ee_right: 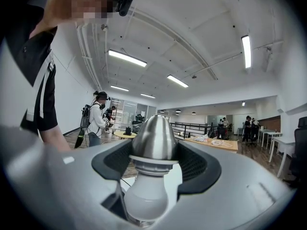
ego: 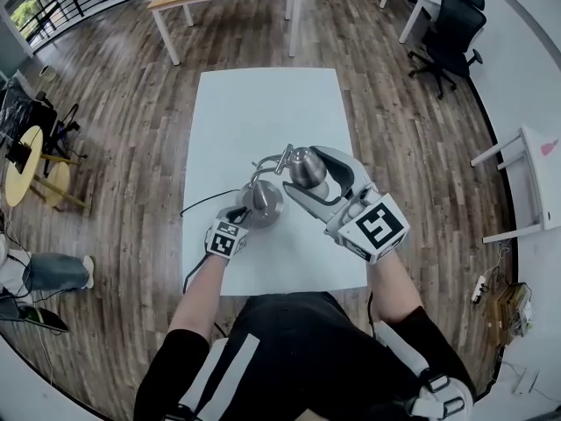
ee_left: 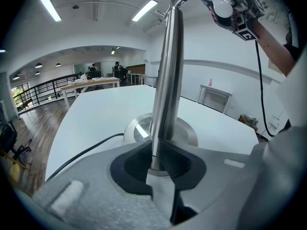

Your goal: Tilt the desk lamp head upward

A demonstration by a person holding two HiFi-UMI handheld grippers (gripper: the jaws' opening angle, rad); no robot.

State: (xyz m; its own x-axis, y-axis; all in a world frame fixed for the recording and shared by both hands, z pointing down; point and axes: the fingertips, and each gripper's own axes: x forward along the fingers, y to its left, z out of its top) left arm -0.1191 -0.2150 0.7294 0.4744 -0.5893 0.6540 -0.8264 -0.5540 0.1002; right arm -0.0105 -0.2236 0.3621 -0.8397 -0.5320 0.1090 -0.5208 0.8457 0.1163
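Lamp head [ee_right: 154, 137]: silver, egg-shaped, its white bulb [ee_right: 145, 195] facing the right gripper's camera; sits above the near half of the white table [ego: 263, 103].
Right gripper [ego: 305, 174]: jaws set wide, pads clamping the Lamp head on both sides.
Stem [ee_left: 167, 75]: upright, standing on the round base [ee_left: 184, 131].
Left gripper [ego: 237, 221]: clamped on the Stem's foot, just above the base.
Cord [ego: 202, 203]: runs left from the base.

White table [ego: 272, 112], on wood floor [ego: 131, 103] before me. Carries: one round metal lamp base [ego: 263, 203]; one black cord [ego: 206, 200], trailing off its left edge.
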